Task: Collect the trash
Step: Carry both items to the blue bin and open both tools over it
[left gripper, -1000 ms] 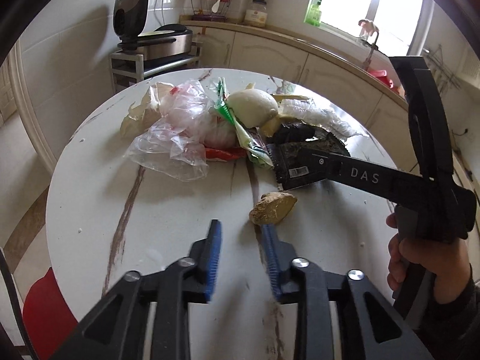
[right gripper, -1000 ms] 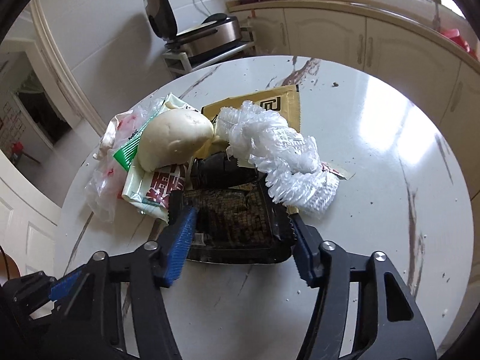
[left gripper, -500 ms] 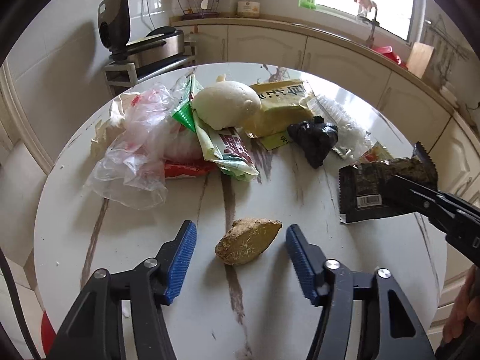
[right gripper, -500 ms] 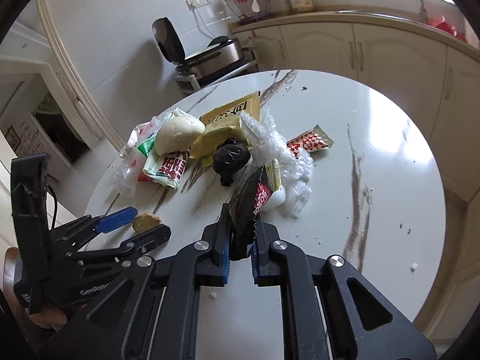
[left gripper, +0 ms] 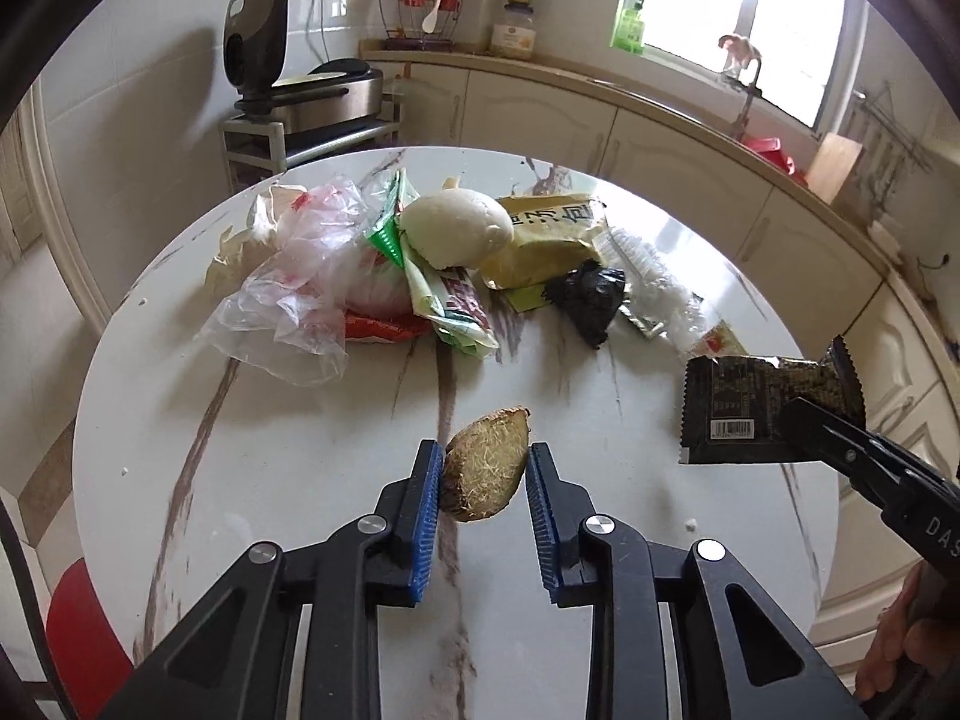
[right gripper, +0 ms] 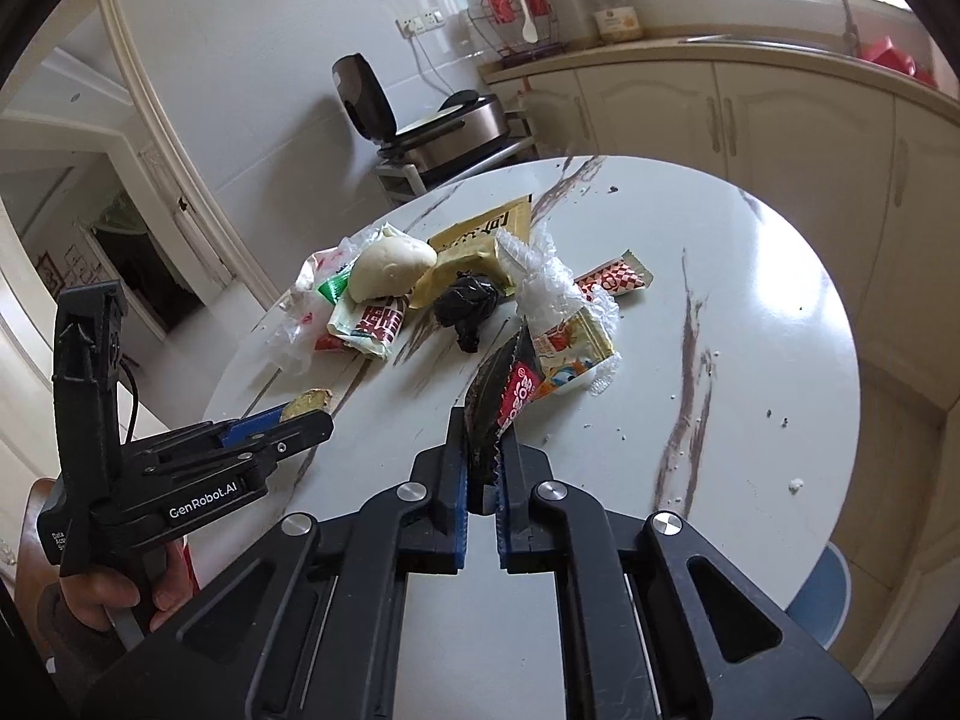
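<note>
Daylight floods from the overexposed window [left gripper: 738, 24] at one o'clock, glaring off the table [right gripper: 774, 300]; fisheye edges curve, corners vignette black.

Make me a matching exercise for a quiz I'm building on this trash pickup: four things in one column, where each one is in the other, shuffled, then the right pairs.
Things
1. brown food scrap
2. dark snack wrapper
3. white bun
4. crumpled black bag

Places
A. lying on the table beside the yellow packet
B. between the fingers of the left gripper
C. on top of the pile of wrappers
D. pinched in the right gripper, off the table

Pairs: 1-B, 2-D, 3-C, 4-A
</note>
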The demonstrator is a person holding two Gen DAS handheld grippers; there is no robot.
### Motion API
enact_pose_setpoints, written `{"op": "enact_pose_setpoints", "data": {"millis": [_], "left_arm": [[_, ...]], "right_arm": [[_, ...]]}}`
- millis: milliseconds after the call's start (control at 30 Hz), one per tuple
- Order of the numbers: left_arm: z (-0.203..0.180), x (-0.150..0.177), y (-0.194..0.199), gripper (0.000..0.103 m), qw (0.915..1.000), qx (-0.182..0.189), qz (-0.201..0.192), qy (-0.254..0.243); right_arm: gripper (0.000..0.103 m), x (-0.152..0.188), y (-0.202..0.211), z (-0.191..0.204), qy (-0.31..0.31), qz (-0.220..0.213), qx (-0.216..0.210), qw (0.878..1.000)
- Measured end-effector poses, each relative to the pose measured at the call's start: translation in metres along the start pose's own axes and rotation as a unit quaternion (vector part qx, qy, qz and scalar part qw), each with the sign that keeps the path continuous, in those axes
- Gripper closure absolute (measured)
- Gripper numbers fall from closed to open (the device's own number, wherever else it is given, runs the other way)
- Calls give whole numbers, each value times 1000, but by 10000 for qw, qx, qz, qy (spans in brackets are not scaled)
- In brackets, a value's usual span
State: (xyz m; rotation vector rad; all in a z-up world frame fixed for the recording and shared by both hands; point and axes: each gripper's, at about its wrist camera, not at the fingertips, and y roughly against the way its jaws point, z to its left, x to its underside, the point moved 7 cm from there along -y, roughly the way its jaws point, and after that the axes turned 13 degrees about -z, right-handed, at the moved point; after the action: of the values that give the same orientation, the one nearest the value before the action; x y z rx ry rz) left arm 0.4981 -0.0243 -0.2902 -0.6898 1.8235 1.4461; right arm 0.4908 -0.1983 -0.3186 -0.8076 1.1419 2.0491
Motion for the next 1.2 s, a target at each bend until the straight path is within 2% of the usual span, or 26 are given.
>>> {"op": "enact_pose_setpoints", "data": {"millis": [300,533,600,633,733,933,1100,1167,1200], "left_arm": [[-67,-9,39,80,9981,479,-107,-366],[-158,-15,42,80,9908,1083,-68,-805],[-189,-14,35,80,9870,1265,-4,-986],[-206,-11,32,80,9823,1453,93,-1176],[-252,0,17,80,9735,1701,284,-1502],[-326,21,-36,80,9568,2008,747,-1964],[-355,30,-86,78,9489,2090,876,-2196],[-361,34,-99,76,9479,2075,875,-2252],[-362,36,-105,71,9481,2040,883,-2275]], "right_arm": [[96,-13,57,-16,-75,-432,23,9990],[96,-20,116,-55,-139,-832,454,9954],[96,-19,133,-76,-177,-919,707,9931],[96,-17,141,-87,-208,-926,828,9920],[96,-10,160,-128,-288,-972,1326,9860],[96,15,168,-204,-762,-748,1817,9775],[95,39,161,-254,-1041,-485,1996,9731],[90,47,154,-270,-1123,-371,2058,9714],[83,52,153,-278,-1193,-329,2142,9689]]}}
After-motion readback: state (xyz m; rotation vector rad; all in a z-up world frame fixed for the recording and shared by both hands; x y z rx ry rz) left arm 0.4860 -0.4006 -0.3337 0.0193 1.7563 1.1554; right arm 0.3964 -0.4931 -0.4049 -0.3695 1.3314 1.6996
